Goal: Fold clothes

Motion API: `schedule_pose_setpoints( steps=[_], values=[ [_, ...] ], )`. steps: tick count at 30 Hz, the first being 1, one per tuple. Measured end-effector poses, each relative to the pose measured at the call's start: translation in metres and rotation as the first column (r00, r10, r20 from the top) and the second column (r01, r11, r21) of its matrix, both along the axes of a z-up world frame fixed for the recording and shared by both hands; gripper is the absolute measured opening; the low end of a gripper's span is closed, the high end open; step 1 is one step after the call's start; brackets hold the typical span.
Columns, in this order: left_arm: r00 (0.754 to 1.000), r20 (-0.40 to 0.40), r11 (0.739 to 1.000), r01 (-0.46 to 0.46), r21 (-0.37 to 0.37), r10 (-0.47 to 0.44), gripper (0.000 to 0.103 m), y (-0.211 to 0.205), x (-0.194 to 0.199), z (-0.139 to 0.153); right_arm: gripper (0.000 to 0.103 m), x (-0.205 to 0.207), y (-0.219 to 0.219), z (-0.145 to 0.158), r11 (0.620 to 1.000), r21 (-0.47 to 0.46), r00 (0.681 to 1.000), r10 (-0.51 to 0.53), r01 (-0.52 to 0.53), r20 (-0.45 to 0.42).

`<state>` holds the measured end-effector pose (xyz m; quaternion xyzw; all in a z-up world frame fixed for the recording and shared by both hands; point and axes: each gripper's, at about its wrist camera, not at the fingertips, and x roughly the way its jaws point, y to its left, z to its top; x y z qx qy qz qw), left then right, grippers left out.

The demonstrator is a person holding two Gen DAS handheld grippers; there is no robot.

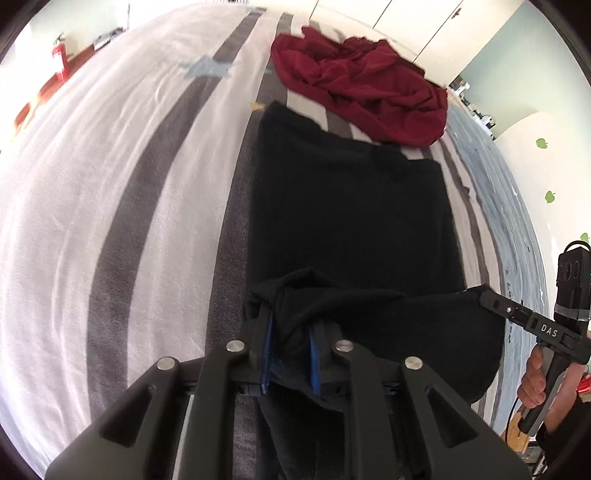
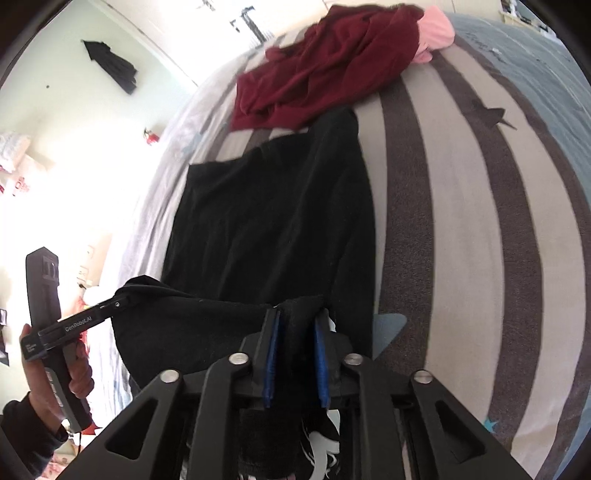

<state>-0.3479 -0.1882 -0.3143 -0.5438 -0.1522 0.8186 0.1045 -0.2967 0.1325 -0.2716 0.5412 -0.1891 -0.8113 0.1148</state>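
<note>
Fold in hand, mid-stage. Black garment [image 1: 351,221] laid lengthwise on the striped bedspread [image 1: 129,221], far end just short of a crumpled dark red garment [image 1: 354,88] further up the bed; in the right wrist view, a pink item [image 2: 436,29] beyond the red one. Near hem of the black garment raised off the bed and strung between the two tools, sagging slightly in the middle and overhanging the flat body of the cloth. Left gripper [image 1: 290,332]: jaws narrowly parted, blue pads either side of a bunched corner of black cloth, judged a grip on that corner. Right gripper [image 2: 297,332]: same stance, pads closed on the opposite corner, cloth filling the gap between them. Confirmed from the opposing views: each tool tip seen from the other camera with black cloth draped off it, handle in a person's hand [image 1: 533,380]. Judged step: carrying the near hem over the body toward the far end for a crosswise fold. Next move calls for both corners advanced level and together, hem kept stretched to avoid a skewed crease, laid square on the far edge short of the red garment, then release of both corners and clear withdrawal without dragging the top layer back.
</note>
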Motion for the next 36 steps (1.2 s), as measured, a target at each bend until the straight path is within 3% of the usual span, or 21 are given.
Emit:
schedule_pose_setpoints(
  steps=[1,3,5,10,16,20,23,28,31,36],
  values=[
    [1.0,0.002,1.0,0.002,-0.01,-0.002,0.016,0.001,0.0,-0.002,0.031,0.004,0.006,0.003,1.0,-0.007,1.0,-0.016,0.016,-0.006],
    [1.0,0.008,0.999,0.007,-0.034,-0.007,0.016,0.004,-0.001,-0.008,0.031,0.006,0.016,-0.001,0.998,-0.056,0.999,-0.037,0.038,0.015],
    [1.0,0.027,0.999,-0.008,-0.043,0.009,0.016,0.002,-0.004,-0.012,0.031,0.006,0.018,-0.004,0.998,-0.037,0.999,-0.043,0.044,0.022],
    [1.0,0.005,0.999,-0.018,-0.047,0.018,0.019,0.005,-0.007,-0.009,0.031,0.019,0.009,0.006,1.0,0.007,1.0,0.012,-0.012,-0.026],
    [0.999,0.002,0.998,-0.032,-0.045,0.032,0.022,0.002,-0.01,-0.008,0.031,0.073,-0.021,0.017,0.988,0.089,0.989,0.136,-0.129,-0.067],
    [0.999,-0.016,0.998,-0.047,-0.052,0.046,0.039,-0.006,-0.002,-0.004,0.031,0.1,-0.044,0.008,0.969,0.108,0.974,0.225,-0.22,-0.028],
    [0.999,-0.015,0.997,-0.035,-0.063,0.034,0.04,-0.008,0.004,-0.004,0.031,0.099,-0.054,-0.002,0.968,0.101,0.972,0.233,-0.23,-0.018],
    [0.996,-0.086,0.997,0.024,-0.076,-0.03,0.04,0.001,0.035,0.011,0.031,0.076,-0.059,-0.006,0.974,0.094,0.976,0.212,-0.207,-0.052],
    [0.988,-0.066,0.99,0.136,-0.027,-0.137,0.04,0.017,0.058,0.009,0.031,0.071,-0.059,-0.006,0.974,0.096,0.975,0.213,-0.207,-0.059],
    [0.977,0.003,0.975,0.215,-0.059,-0.215,0.038,0.044,0.062,-0.022,0.031,0.068,-0.058,-0.008,0.974,0.101,0.976,0.211,-0.205,-0.061]
  ],
)
